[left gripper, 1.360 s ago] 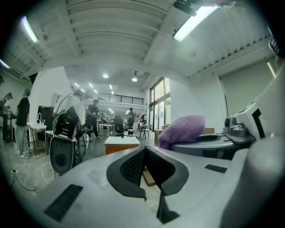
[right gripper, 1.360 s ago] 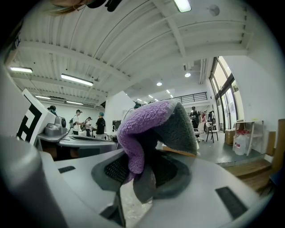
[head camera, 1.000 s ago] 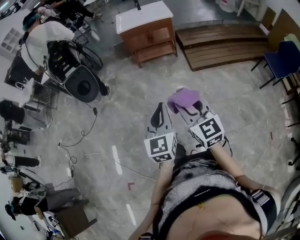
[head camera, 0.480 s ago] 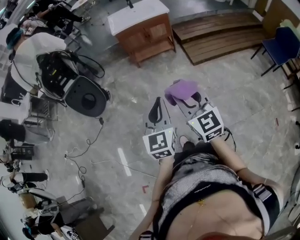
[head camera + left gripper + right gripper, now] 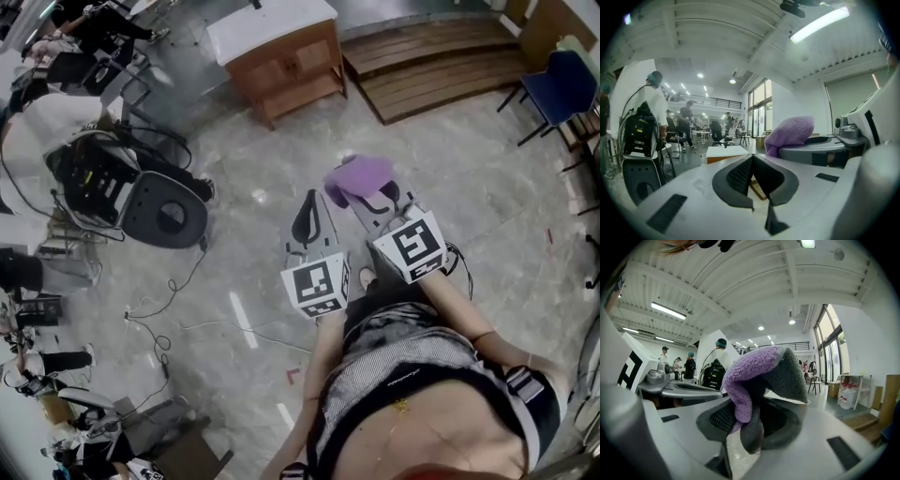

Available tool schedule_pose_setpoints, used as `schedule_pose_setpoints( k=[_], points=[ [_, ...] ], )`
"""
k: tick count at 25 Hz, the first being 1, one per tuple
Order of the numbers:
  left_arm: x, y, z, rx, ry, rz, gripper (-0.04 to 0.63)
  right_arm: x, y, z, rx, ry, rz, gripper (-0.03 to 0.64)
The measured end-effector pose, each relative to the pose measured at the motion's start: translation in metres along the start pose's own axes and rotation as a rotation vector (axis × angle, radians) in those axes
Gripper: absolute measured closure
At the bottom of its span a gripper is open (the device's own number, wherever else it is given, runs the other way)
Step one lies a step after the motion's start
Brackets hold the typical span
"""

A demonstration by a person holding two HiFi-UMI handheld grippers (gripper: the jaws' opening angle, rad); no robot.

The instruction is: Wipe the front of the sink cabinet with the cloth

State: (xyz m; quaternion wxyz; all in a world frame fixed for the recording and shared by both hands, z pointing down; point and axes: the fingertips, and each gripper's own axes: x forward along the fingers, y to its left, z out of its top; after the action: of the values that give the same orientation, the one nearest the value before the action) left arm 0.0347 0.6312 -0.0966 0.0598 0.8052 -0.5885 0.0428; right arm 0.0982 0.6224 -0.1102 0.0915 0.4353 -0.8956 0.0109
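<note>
Pinching cloth (image 5: 757,363) between right gripper (image 5: 751,426) fingers (image 5: 719,420), bulging above.

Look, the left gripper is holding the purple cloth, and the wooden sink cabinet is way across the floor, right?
Not quite. The purple cloth is pinched in the fingers of the right gripper, as the right gripper view shows. The left gripper holds nothing, its fingers together. The wooden sink cabinet is indeed way across the floor.
</note>
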Motion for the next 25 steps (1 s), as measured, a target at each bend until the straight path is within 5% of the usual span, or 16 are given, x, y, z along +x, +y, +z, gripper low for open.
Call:
schedule_pose_setpoints(
  k=[25],
  points=[
    [0.185, 0.067, 0.044, 0.014, -0.025, 0.113, 0.595, 0.168, -0.128, 0.032, 0.033, -0.027, 0.094, 0.436]
  ],
)
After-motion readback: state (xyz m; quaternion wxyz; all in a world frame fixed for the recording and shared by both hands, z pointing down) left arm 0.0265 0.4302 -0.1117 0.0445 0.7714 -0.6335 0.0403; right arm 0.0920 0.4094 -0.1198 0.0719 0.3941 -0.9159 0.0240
